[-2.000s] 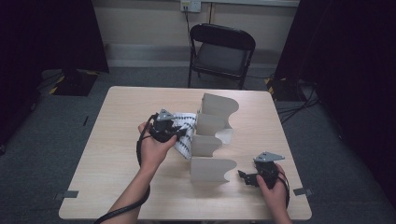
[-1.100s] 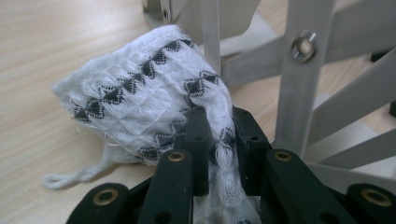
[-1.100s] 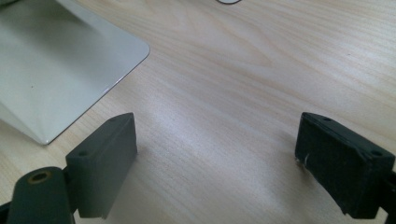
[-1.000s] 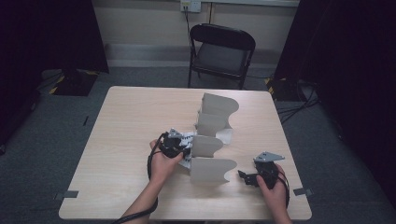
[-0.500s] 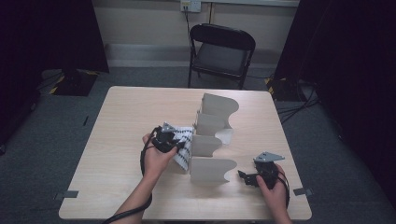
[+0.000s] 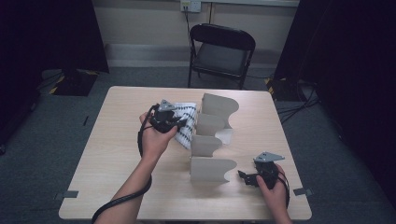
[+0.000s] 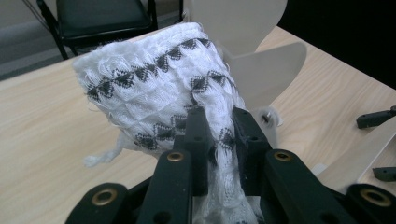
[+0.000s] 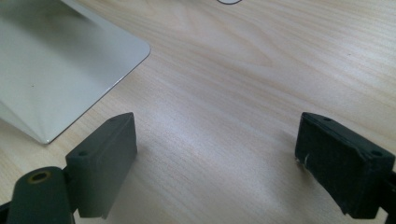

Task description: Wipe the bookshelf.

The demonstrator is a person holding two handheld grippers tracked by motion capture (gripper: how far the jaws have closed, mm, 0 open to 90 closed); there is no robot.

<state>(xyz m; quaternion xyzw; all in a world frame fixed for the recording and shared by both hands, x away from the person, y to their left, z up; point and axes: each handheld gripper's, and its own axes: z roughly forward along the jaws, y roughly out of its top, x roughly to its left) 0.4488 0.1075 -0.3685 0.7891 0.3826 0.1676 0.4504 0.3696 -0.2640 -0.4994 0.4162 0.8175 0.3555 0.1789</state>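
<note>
On the table (image 6: 116, 154) a rack (image 6: 212, 140) of upright dividers is set near the middle. A cloth (image 6: 187, 123) is held just left of the rack by the left tool (image 6: 175, 122). The right tool (image 6: 245, 178) is rested on the table right of the nearest divider. A chair (image 6: 222, 51) is placed behind the table.

Pale wooden table (image 6: 116, 154) bearing a white divider rack (image 6: 212, 140).

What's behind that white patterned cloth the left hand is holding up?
Behind the white knitted cloth, pinched in the left gripper, stand the beige curved dividers of a rack on the wooden table. The cloth covers the dividers' lower left parts, so those cannot be seen.
</note>
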